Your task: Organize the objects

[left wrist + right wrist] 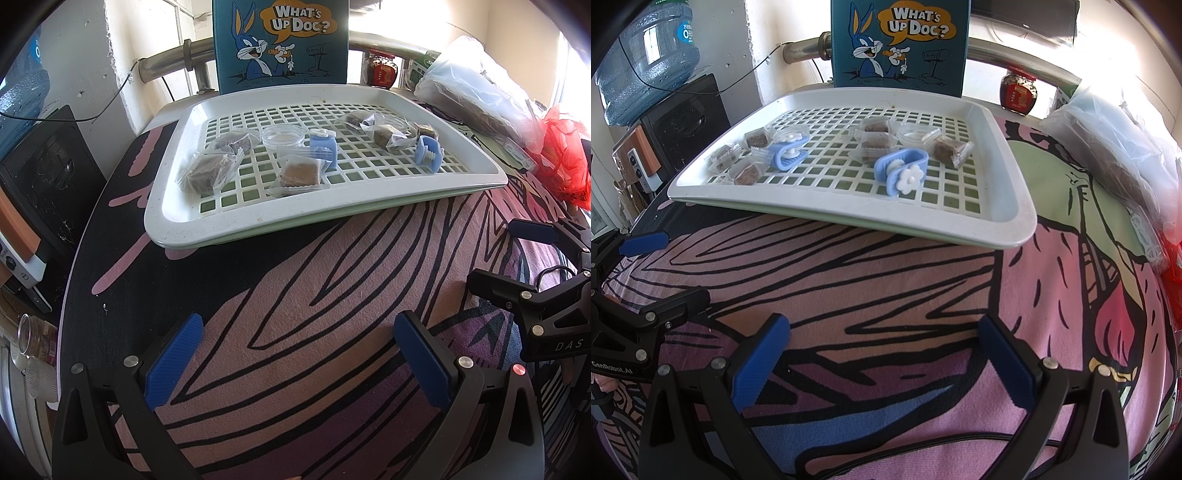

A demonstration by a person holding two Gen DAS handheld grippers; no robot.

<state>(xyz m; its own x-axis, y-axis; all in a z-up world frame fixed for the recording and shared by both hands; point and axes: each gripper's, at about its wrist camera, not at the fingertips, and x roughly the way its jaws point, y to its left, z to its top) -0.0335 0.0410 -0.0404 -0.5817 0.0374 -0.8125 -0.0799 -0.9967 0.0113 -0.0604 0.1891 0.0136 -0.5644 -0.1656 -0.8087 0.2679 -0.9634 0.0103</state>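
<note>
A white grid tray (pixel 173 206) (pixel 1008 218) lies on a pink patterned cloth. On it are several wrapped brown snack cubes (pixel 205 171) (pixel 947 150), two clear round lids (pixel 283 136) (pixel 916 134) and two blue clips with white flowers (pixel 325 149) (pixel 901 173); the second clip (pixel 428 155) (pixel 786 149) lies apart from the first. My left gripper (pixel 295 354) is open and empty, well short of the tray. My right gripper (pixel 882 354) is open and empty too. Each gripper shows at the edge of the other's view (pixel 517 266) (pixel 653 273).
A Bugs Bunny box (pixel 280 40) (pixel 899 40) stands behind the tray. A jar (pixel 1017 90), plastic bags (pixel 480 81) and a red bag (pixel 565 155) lie to the right. A water bottle (pixel 646 55) and a black unit (pixel 48 173) stand on the left.
</note>
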